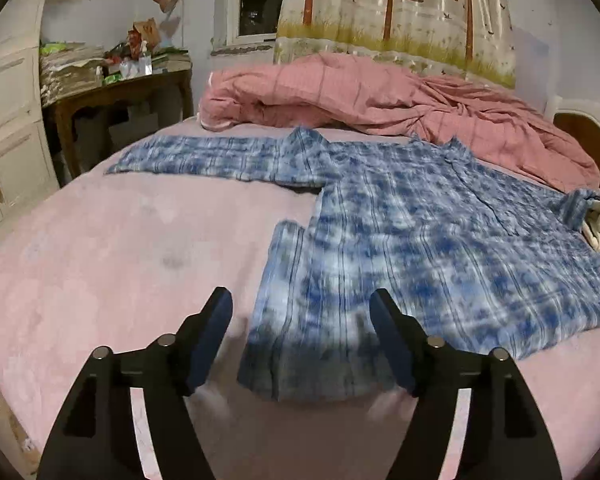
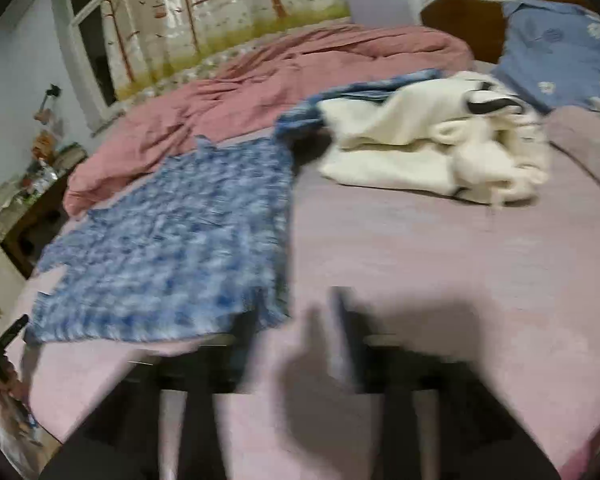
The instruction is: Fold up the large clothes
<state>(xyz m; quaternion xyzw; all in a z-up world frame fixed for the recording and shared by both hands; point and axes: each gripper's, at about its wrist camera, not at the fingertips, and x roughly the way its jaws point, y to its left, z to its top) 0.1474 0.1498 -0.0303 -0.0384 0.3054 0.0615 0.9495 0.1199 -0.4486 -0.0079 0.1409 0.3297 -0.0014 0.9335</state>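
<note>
Pink bed (image 1: 100,240), plaid shirt (image 1: 420,240) outspread.

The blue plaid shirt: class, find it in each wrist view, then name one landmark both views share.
Left wrist view: blue plaid shirt spreads from centre to right.
Right wrist view: blue plaid shirt lies left of centre.
Shared landmark: pink quilt bunched behind it.

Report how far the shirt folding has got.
Done: the blue plaid shirt lies spread flat on the pink bed sheet, one sleeve stretched out to the side. In hand: nothing; the left tongs hover open above the hem, and the right tongs, blurred, appear empty. Left: every fold of the shirt, then the cream garment heaped beside it.
</note>
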